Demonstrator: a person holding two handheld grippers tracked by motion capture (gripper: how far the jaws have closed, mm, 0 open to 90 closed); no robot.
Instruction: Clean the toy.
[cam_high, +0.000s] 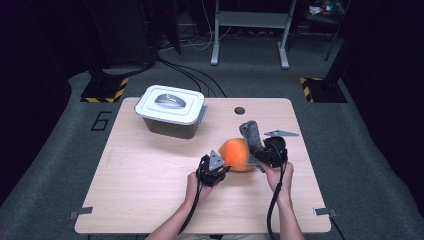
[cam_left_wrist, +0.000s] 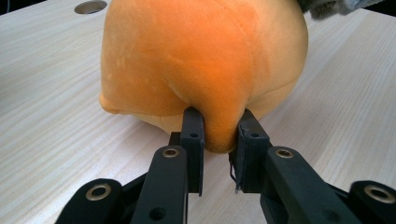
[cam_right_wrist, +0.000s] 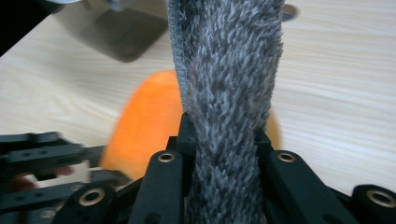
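Holding: two soft things, one in each hand-held gripper, over the near right part of the worktop (cam_high: 150, 190).
Orange thing: a round orange plush toy (cam_high: 236, 154) rests on the worktop, right of the middle and toward the person's side.
Left hand-held gripper (cam_high: 220, 167): comes in from the left of the plush toy; in the left gripper view its two black jaws pinch a fold of the orange plush (cam_left_wrist: 205, 70) at the toy's lower edge, with the fabric bulging out between the pads.
Grey thing: a strip of grey furry cloth (cam_high: 251, 135) stands up behind and to the right of the plush toy, leaning a little to the left at the top.
Right hand-held gripper (cam_high: 261, 155): pressed tight on the lower part of the grey furry cloth; in the right gripper view the cloth (cam_right_wrist: 229, 93) rises from between the jaws and hides much of what lies beyond.
Cloth and toy: they meet at the toy's right side; whether the cloth is sewn to the toy I cannot tell.
Hands: the left hand (cam_high: 192, 182) and the right hand (cam_high: 280, 175) come in from the near edge, each with a black cable trailing back from its tool.
Box: a grey plastic box with a white lid (cam_high: 171, 111) sits at the far left part of the worktop, well apart from the toy; the lid is on.
Hole: a small round hole (cam_high: 239, 110) lies in the worktop near the far edge, beyond the cloth.
Floor: grey carpet (cam_high: 45, 150) surrounds the worktop.
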